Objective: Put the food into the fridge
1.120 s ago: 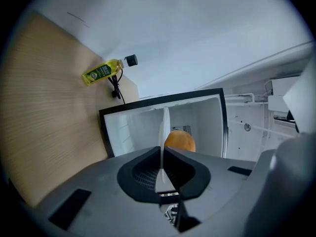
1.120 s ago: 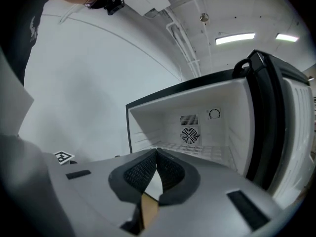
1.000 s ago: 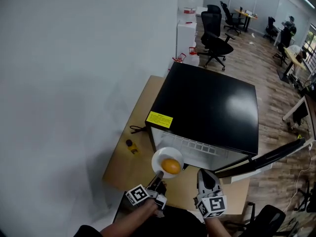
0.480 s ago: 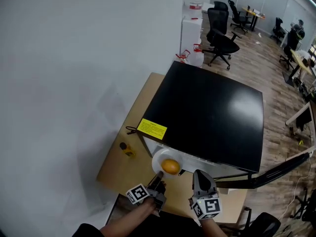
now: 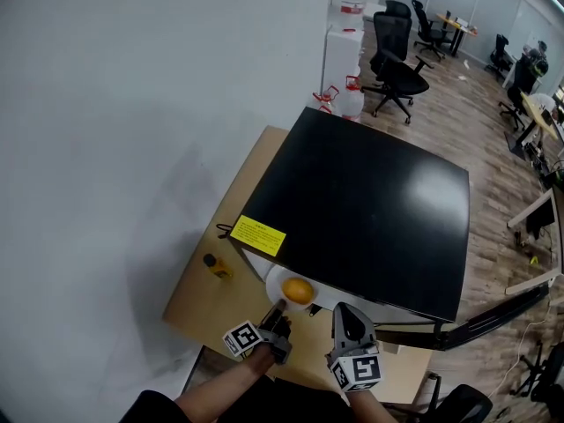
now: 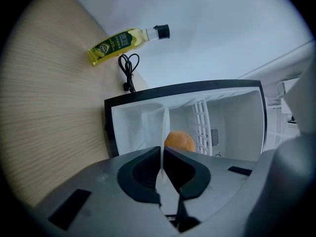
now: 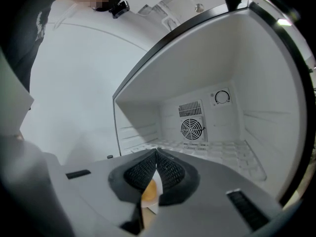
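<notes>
White and thin, the plate (image 5: 278, 282) is seen edge-on in the left gripper view. It is pinched at its near rim between the jaws of the left gripper (image 6: 162, 151), which are clenched hard on it. On the plate sits the round orange food (image 6: 178, 141), just beyond the jaw tips. In the head view, plate and food hang at the open front of the fridge (image 5: 370, 201), right against the front edge of its glossy black top. A yellow sticker (image 5: 257, 234) marks that top's near left corner.

The right gripper (image 7: 156, 153) is level with the left one and just to its right, pointing into the white compartment. Its jaws are pressed together at the tips with nothing gripped there. A small orange and white patch shows through the gap lower down, perhaps the plate and food beyond, though the view is too cramped to be sure. Past the jaws are a wire shelf (image 7: 212, 149), a round fan grille (image 7: 191, 129) and a dial (image 7: 222, 97) on the back wall.

The fridge door (image 5: 493, 311) is swung wide to the right. The fridge stands on a pale wooden table (image 5: 198, 298). To its left, a yellow-green bottle (image 6: 123, 42) with a black cap lies near the wall, and a coiled black cable (image 6: 128, 70) lies beside it.
</notes>
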